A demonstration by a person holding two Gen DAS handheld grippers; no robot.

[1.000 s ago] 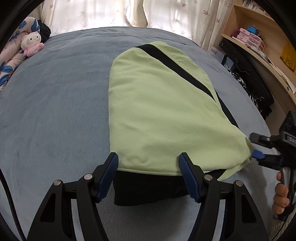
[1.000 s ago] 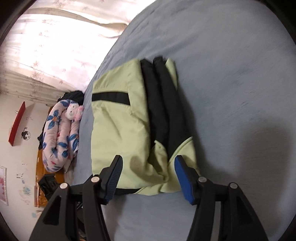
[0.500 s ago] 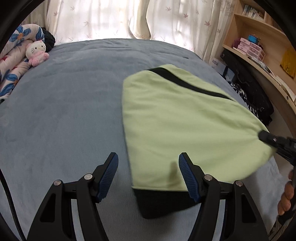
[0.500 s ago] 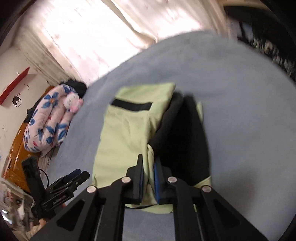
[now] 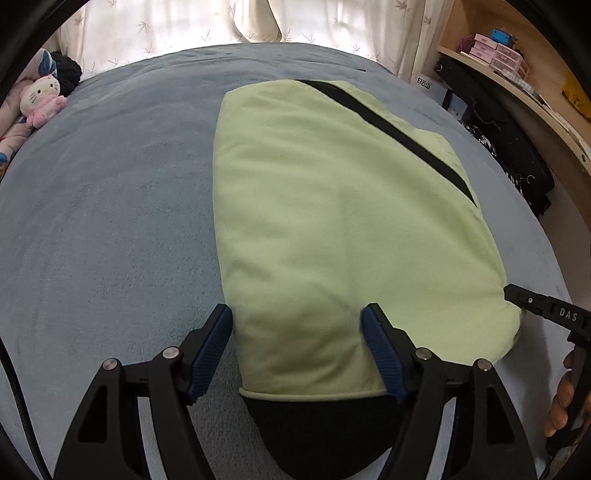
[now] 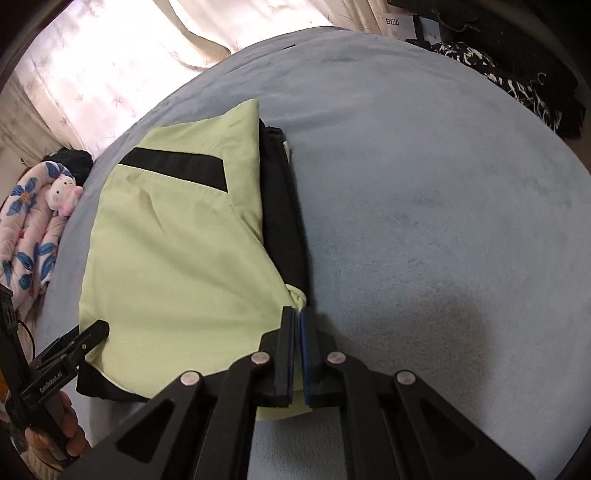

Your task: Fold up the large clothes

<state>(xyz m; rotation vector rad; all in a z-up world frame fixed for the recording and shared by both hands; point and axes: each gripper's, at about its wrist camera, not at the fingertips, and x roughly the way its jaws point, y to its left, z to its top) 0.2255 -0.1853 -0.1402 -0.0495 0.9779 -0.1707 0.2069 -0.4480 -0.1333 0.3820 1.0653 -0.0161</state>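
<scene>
A light green garment with black panels and a black stripe (image 5: 332,221) lies folded on the blue-grey bed (image 5: 110,206). It also shows in the right wrist view (image 6: 177,251). My left gripper (image 5: 297,347) is open, its fingers either side of the garment's near end just above it. My right gripper (image 6: 297,317) is shut on the garment's green corner at its right edge. In the left wrist view the right gripper (image 5: 517,295) touches that corner. In the right wrist view the left gripper (image 6: 92,332) sits at the garment's near left corner.
A plush toy (image 5: 40,99) and a floral quilt (image 6: 26,221) lie at the bed's far left. Curtains (image 5: 258,18) hang behind. Wooden shelves (image 5: 517,62) and dark bags (image 5: 509,147) stand beyond the bed's right edge.
My right gripper closed on the garment's green corner and pulled it, flattening the green layer. The left gripper stayed open and shifted over the garment's near end.
</scene>
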